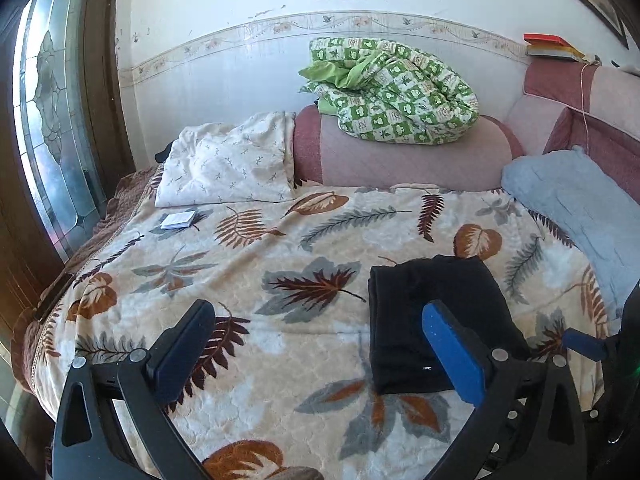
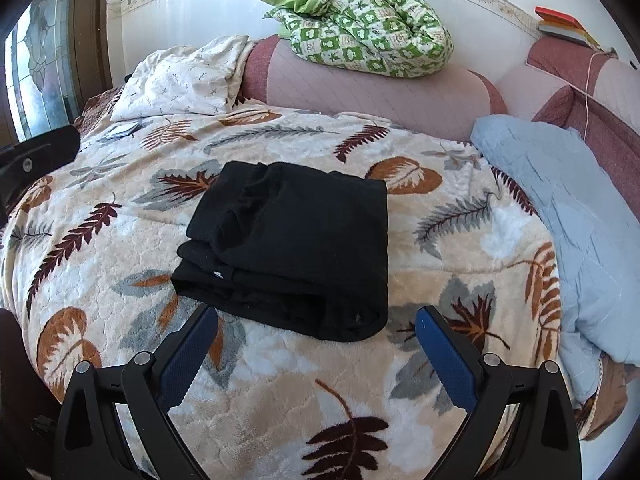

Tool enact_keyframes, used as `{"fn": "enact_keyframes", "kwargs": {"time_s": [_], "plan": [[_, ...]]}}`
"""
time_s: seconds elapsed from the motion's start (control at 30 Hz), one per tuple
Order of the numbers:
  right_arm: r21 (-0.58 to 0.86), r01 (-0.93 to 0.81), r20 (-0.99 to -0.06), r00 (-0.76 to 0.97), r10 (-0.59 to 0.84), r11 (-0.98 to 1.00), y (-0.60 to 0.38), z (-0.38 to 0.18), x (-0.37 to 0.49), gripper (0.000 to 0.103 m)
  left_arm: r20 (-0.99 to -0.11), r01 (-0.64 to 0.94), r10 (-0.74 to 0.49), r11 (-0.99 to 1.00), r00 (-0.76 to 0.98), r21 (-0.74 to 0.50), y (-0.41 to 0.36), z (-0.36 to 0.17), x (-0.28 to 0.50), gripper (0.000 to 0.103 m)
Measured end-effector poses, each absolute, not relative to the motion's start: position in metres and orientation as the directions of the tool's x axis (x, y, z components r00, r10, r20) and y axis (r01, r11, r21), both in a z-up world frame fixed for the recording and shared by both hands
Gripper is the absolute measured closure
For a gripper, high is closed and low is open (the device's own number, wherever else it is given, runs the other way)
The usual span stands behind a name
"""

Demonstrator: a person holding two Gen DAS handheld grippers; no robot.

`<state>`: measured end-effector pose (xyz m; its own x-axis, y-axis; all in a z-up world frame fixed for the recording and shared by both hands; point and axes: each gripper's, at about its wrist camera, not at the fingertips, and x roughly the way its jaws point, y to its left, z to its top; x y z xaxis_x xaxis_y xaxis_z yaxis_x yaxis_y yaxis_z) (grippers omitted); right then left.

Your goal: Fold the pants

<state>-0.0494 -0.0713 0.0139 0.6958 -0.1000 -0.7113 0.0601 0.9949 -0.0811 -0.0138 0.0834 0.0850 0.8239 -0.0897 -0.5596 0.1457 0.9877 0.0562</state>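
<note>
We see the black pants (image 2: 292, 248) folded into a compact stack mid-bed on the leaf-print blanket (image 2: 280, 380), long axis running away from us, bare blanket all round, with our left gripper (image 1: 320, 344) and right gripper (image 2: 316, 344) both spread wide, empty.

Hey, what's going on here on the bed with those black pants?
A person with a pair of tongs in each hand is folding pants. The black pants lie folded into a compact rectangle on the leaf-patterned blanket. Neither hand holds them: the left tongs and the right tongs are both open with nothing between the fingers, hovering over the blanket on the near side of the pants. The folding looks essentially done.
</note>
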Motion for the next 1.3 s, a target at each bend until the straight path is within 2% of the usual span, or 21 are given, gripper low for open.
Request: {"fn": "enact_keyframes", "kwargs": {"time_s": [0.2,0.47,0.7,1.3], "plan": [[-0.068,0.078,-0.691,0.715,-0.103,0.995,-0.068,0.024,-0.045,0.002,-0.638,0.141,-0.109,0.990,0.762,-0.002,0.084,0.069,-0.018,0.000],[-0.010,0.126,-0.755,0.650,-0.090,0.992,-0.080,-0.007,-0.045,0.002,-0.696,0.189,-0.130,0.982,0.706,0.008,0.076,0.050,-0.019,0.000],[0.017,0.175,-0.775,0.624,-0.098,0.984,-0.093,-0.015,-0.044,0.002,-0.727,0.237,-0.144,0.971,0.671,0.026,0.061,0.038,-0.021,0.000],[-0.028,0.142,-0.785,0.610,-0.110,0.989,-0.084,-0.022,-0.041,0.002,-0.772,0.245,-0.171,0.969,0.613,-0.021,0.060,0.025,-0.016,0.000]]}}
